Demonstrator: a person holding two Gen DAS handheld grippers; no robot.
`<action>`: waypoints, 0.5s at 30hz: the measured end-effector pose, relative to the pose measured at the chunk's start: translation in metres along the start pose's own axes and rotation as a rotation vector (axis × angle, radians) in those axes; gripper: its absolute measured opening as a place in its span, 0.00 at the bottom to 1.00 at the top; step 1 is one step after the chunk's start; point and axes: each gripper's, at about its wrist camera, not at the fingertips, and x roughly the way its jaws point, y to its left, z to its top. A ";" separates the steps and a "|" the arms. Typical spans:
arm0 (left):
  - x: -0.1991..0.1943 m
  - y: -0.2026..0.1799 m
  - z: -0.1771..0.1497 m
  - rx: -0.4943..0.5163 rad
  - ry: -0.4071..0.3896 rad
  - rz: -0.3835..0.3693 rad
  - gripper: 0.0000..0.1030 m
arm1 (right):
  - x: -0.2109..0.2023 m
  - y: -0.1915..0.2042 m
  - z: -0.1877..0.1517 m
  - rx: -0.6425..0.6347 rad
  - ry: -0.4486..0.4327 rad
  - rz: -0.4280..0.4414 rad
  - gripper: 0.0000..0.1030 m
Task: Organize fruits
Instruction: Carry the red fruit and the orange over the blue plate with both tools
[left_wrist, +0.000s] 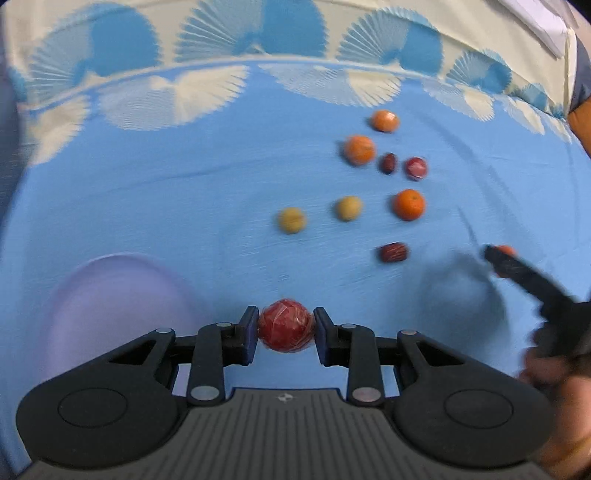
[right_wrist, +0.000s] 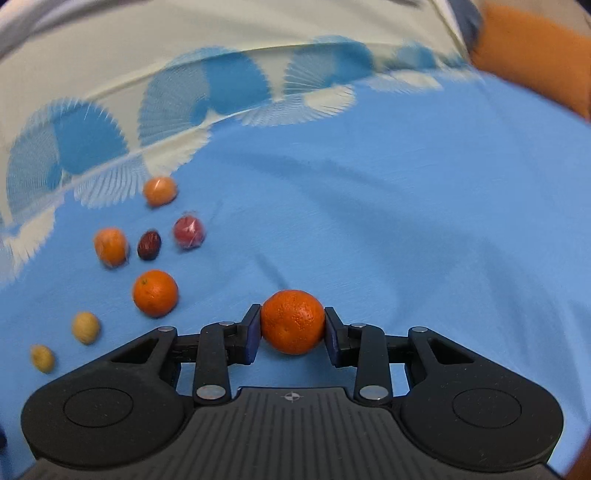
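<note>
Two fruits are in our grip at once. Our left gripper is clamped on a red fruit wrapped in clear film, its pads pressing the fruit's sides at nine and three o'clock. Our right gripper is clamped on a bare orange the same way. Both fruits sit between the fingertips above the blue cloth.

We judge both to be light, round and firm. The film on the red one looks slick, so it could slip or twist if we squeeze off-centre; the orange's pebbled peel should hold better but would bruise under a hard pinch. Holding across the widest part, as now, seems the safest purchase.

In the left wrist view, a lilac plate lies on the cloth at about nine o'clock from the red fruit, near it and possibly the place to set it down. Towards one o'clock the loose fruits are scattered: two yellowish ones, three more oranges, a second wrapped red fruit and two dark brown oblong ones. The picture is blurred, so finer detail escapes us.
</note>
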 end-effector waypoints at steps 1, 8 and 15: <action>-0.013 0.008 -0.005 -0.002 -0.015 0.017 0.33 | -0.016 -0.004 0.002 0.007 -0.003 0.016 0.35; -0.100 0.063 -0.056 -0.060 -0.080 0.106 0.33 | -0.149 0.014 -0.019 -0.164 -0.053 0.246 0.35; -0.160 0.107 -0.116 -0.138 -0.101 0.110 0.33 | -0.239 0.058 -0.075 -0.280 -0.028 0.444 0.35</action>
